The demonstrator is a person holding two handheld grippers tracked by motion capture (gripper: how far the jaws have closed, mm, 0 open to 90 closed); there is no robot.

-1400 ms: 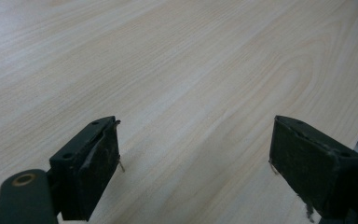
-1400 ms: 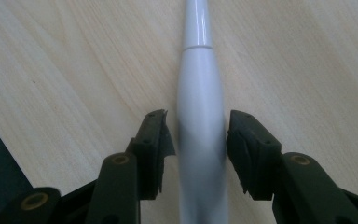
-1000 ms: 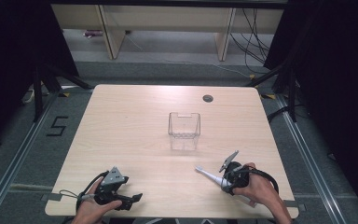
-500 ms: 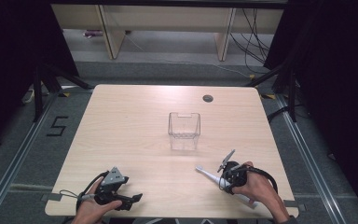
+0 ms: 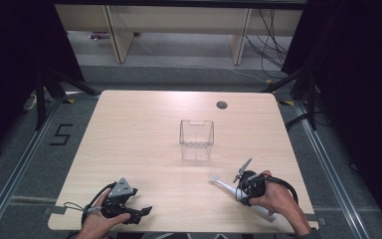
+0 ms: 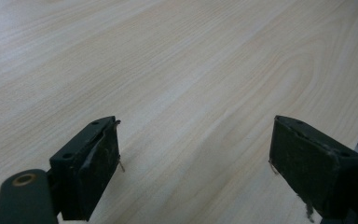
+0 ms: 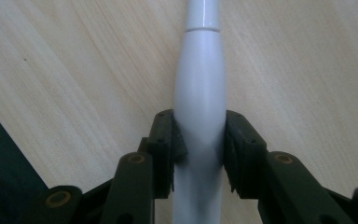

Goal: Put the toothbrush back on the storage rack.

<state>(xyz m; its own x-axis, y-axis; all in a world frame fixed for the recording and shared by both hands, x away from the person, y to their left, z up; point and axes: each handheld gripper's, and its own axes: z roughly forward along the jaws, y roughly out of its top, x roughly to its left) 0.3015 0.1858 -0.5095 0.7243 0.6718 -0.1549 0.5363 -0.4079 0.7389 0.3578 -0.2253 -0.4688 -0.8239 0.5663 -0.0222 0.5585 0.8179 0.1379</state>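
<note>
Right gripper view shows our right gripper, whose jaws have just been closing, now pinching the white toothbrush lying near-right on the table, ready for lifting; our left gripper rests spread, holding nothing.

- The left gripper has two black fingers, and they stand far apart.
- One finger rises at the bottom left, the other at the bottom right.
- Nothing sits between the fingers.
- The light wood bench shows in the gap and stretches on past the fingers.
- A thin little wire pokes out from the inner side of the left finger.
</note>
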